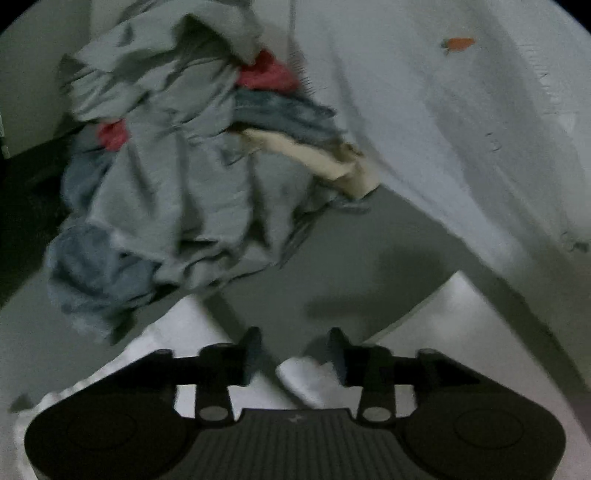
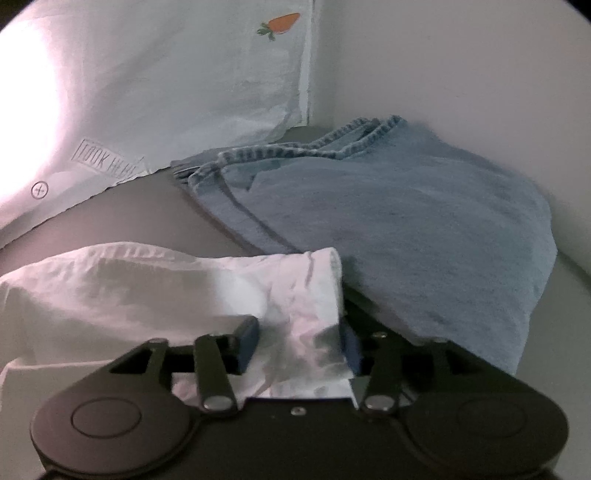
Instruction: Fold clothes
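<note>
A white garment (image 2: pixel 155 291) lies on the grey table (image 2: pixel 140 210). My right gripper (image 2: pixel 299 349) is open, its fingers set on either side of a bunched fold of this white cloth. In the left wrist view my left gripper (image 1: pixel 295 350) is open over the table, with a white cloth corner (image 1: pixel 306 380) between its fingers and white cloth (image 1: pixel 173 332) to both sides. A heap of unfolded clothes (image 1: pixel 177 166), grey, blue, red and cream, lies ahead of it to the left.
A folded light-blue denim piece (image 2: pixel 406 221) lies right of the white garment. A white sheet with a carrot print (image 2: pixel 282 23) and lettering hangs behind the table; it also shows in the left wrist view (image 1: pixel 458 43). A wall stands at the right.
</note>
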`<state>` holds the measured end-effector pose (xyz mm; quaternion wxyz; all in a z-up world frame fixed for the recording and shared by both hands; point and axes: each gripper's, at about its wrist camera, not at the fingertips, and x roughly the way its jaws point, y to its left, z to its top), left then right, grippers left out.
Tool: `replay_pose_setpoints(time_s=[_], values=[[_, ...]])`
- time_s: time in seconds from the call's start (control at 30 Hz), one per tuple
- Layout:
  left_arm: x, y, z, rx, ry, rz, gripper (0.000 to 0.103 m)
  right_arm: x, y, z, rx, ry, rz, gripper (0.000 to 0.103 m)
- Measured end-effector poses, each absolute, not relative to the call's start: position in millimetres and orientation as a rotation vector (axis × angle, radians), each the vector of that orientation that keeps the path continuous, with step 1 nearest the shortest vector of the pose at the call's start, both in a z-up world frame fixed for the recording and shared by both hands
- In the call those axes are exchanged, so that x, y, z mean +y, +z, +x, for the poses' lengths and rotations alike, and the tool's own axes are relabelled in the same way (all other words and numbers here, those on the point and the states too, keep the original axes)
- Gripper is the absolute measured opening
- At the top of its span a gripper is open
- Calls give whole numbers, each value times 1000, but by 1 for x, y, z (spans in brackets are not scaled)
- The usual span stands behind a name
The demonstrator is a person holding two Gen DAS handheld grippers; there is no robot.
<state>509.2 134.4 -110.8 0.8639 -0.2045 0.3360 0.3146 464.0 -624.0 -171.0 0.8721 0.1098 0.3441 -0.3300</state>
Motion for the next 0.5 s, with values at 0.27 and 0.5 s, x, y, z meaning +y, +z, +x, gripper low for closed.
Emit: replay_pose_setpoints(time_s=[0.27, 0.5], values=[[115, -131, 619, 781, 344, -313, 68, -631, -166, 473, 766, -671, 319, 74], [95, -186, 713, 898, 277, -92, 81, -635, -164, 483, 804, -666, 377, 83]])
